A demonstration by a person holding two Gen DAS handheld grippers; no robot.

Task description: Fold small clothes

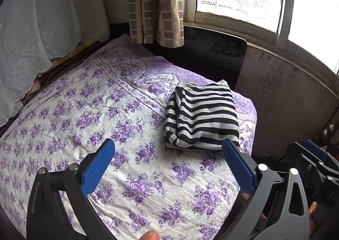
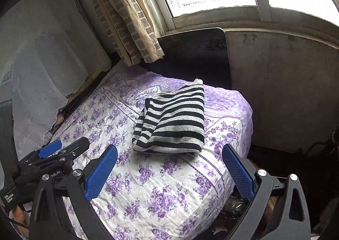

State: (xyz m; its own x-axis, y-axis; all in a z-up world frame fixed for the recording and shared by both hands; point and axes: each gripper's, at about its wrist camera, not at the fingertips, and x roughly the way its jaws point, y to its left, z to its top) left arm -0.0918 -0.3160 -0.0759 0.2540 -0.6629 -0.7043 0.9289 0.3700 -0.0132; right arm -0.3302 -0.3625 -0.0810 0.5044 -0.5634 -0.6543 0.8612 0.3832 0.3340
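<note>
Striped garment (image 1: 202, 116), folded, on floral bed (image 1: 84, 102) near its window-side corner. Left gripper (image 1: 168, 149), right gripper (image 2: 169, 151): jaws wide apart, empty, short of garment.

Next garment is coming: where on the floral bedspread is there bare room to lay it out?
The wide stretch of floral bedspread left of the folded striped sweater, running toward the lace-covered wall side, is bare. So is the near strip in front of the sweater. The corner under the window holds the sweater, tight to the bed's edge.

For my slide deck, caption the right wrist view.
Open right tongs above a folded black-and-grey striped sweater on a purple floral bedsheet.
</note>
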